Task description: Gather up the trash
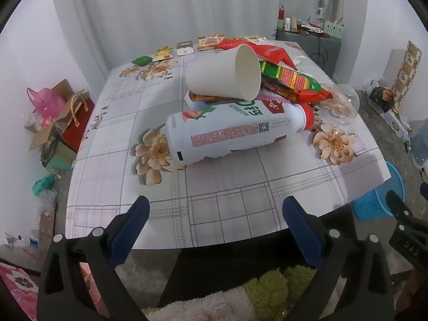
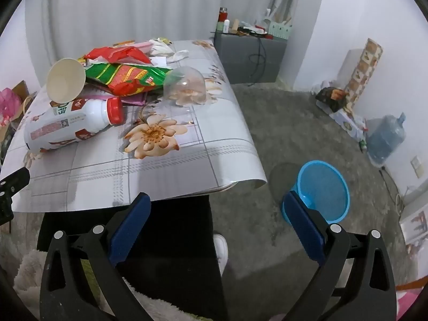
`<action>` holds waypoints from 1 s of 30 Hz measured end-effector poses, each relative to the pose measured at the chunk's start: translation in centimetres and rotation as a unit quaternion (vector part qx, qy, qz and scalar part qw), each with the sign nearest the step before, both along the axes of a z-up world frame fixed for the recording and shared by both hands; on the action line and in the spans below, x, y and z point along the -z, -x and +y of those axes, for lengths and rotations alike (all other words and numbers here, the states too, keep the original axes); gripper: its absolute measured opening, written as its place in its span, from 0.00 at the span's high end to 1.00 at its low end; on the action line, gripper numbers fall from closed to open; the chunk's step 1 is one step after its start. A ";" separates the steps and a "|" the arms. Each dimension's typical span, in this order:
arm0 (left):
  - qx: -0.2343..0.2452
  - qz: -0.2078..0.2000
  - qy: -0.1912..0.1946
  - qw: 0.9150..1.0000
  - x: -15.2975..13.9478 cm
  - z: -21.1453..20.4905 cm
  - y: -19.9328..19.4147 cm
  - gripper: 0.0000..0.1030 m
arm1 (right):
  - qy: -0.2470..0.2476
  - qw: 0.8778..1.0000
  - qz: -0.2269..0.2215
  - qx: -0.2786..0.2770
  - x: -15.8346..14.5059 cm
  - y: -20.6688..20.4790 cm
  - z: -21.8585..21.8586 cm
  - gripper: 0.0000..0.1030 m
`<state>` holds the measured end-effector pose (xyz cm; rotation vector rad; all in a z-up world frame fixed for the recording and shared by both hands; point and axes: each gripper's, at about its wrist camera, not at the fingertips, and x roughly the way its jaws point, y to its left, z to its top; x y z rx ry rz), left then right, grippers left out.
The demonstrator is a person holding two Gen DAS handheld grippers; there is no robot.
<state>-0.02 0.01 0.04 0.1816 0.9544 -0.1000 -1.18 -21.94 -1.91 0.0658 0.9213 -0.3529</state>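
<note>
A pile of trash lies on the table [image 1: 214, 200]: a white bottle with a red cap [image 1: 235, 131] [image 2: 69, 123] on its side, a white paper cup [image 1: 227, 75] [image 2: 65, 80] tipped on top of it, red and green snack wrappers [image 1: 291, 80] [image 2: 128, 76] and a clear plastic dome lid [image 1: 345, 100] [image 2: 187, 87]. My left gripper [image 1: 216, 214] is open and empty, at the table's near edge, short of the bottle. My right gripper [image 2: 216, 211] is open and empty, off the table's near right corner. A blue trash bin [image 2: 323, 187] [image 1: 374, 200] stands on the floor to the right.
More snack packets [image 1: 208, 41] lie at the table's far edge. Boxes and bags [image 1: 56, 117] crowd the floor to the left. A grey cabinet [image 2: 248, 58] stands behind, and a water jug [image 2: 385, 139] and boxes line the right wall.
</note>
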 end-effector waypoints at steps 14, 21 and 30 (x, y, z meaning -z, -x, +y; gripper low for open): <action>-0.003 0.003 0.005 1.000 -0.2 0.1 -0.4 0.06 | 0.003 1.000 -0.009 -0.002 -0.8 0.0 0.5 0.08; -0.004 0.001 0.006 1.000 0.1 0.6 0.0 0.06 | 0.004 1.000 -0.011 -0.001 -0.8 0.1 0.5 0.08; -0.005 -0.002 0.002 1.000 0.1 0.7 0.1 0.06 | 0.005 1.000 -0.011 -0.002 -0.8 0.0 0.6 0.08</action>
